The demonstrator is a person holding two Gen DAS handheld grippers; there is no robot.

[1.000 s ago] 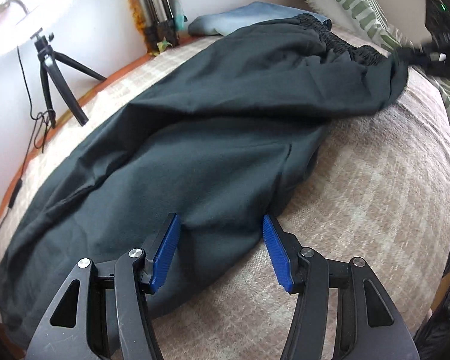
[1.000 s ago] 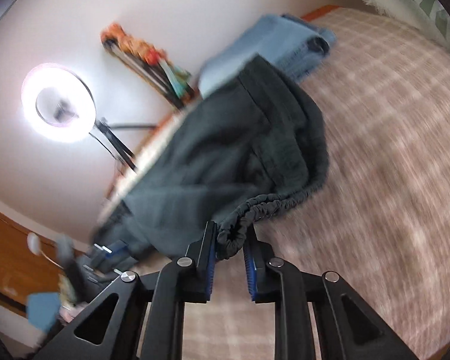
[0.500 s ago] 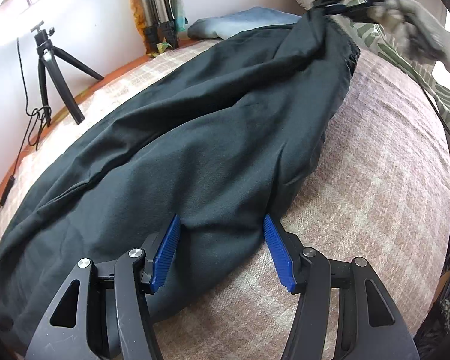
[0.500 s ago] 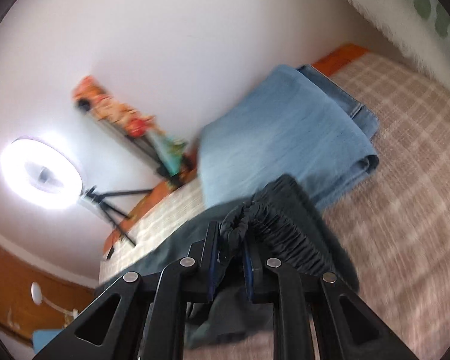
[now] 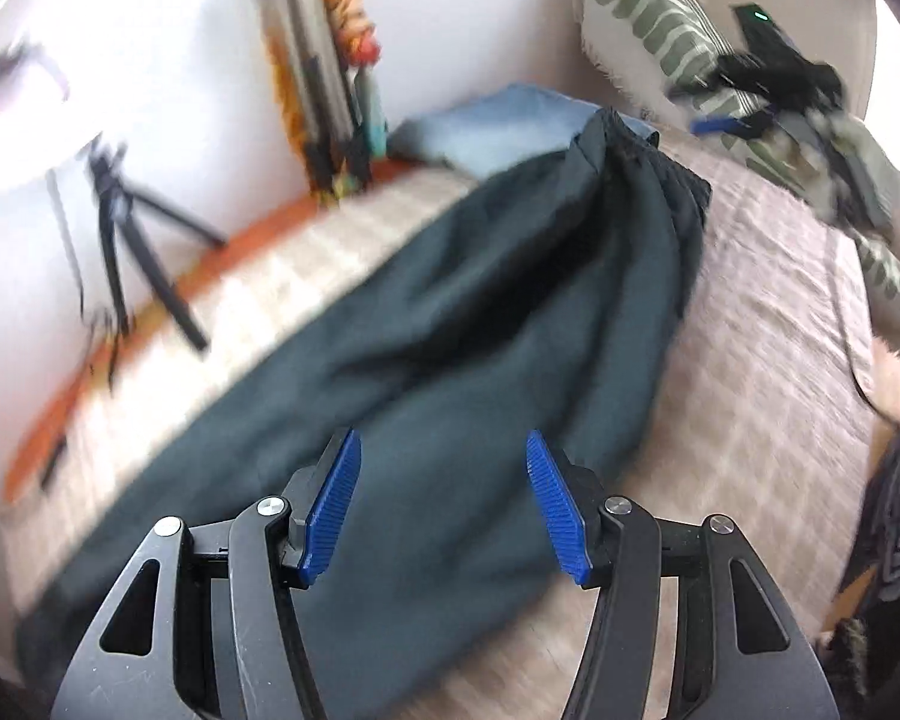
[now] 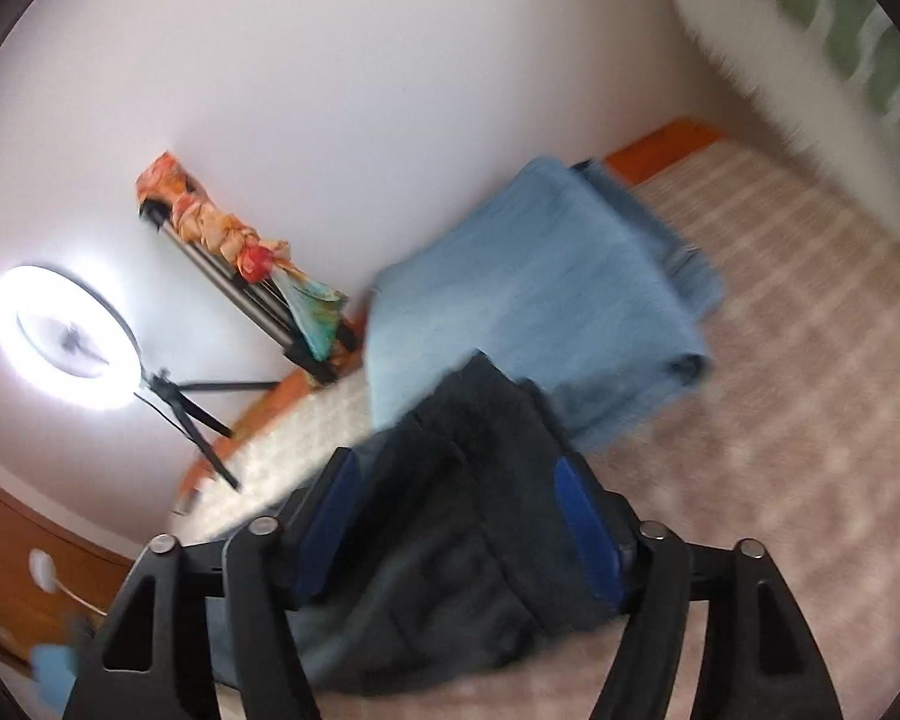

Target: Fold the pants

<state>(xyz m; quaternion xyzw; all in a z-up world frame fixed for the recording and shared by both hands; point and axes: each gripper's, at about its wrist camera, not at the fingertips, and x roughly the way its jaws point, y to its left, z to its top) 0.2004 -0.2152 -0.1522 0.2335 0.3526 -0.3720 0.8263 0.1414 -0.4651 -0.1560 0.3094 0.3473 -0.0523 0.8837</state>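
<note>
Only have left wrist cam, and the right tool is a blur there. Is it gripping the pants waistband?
Observer: No. The right tool has just been opening. Its pads stand wide apart, and the waistband of the pants sits loose between them.
Operator: What's beyond the waistband?
Observer: A blue garment, folded into a flat stack on the bed. I can't tell whether the waistband touches it.
Operator: Ring light on?
Observer: Yes, the ring light glows bright on its tripod by the wall.
</note>
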